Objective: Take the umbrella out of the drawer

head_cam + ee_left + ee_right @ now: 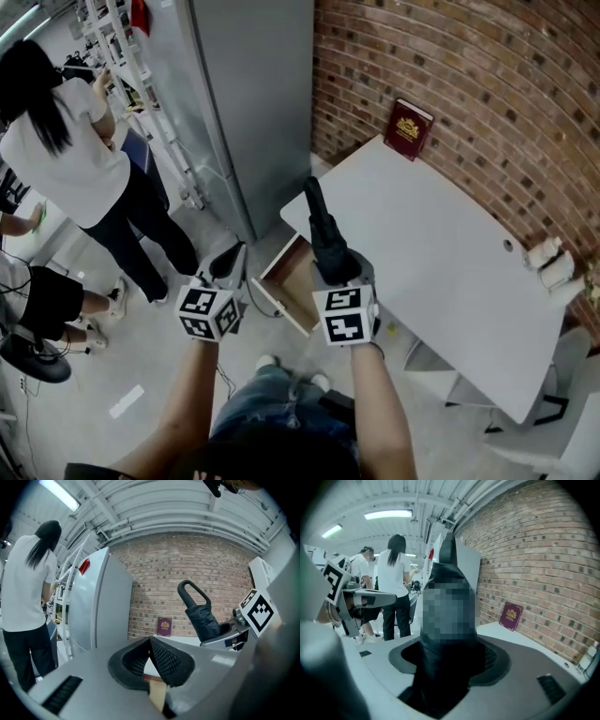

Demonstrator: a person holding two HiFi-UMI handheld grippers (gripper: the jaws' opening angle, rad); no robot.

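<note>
Between the right tongs point(336, 272), closed on its lower part, the black folded fabric umbrella point(319, 220) is held, long axis pointing up and ahead, clear of the open wooden drawer point(286, 281) below; the left tongs point(228, 265) are closed, empty, alongside.

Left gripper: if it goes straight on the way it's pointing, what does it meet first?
The left gripper would probably meet the near edge of the white table first, then the red book at the brick wall; depth is unclear. The umbrella is off to the right.
</note>
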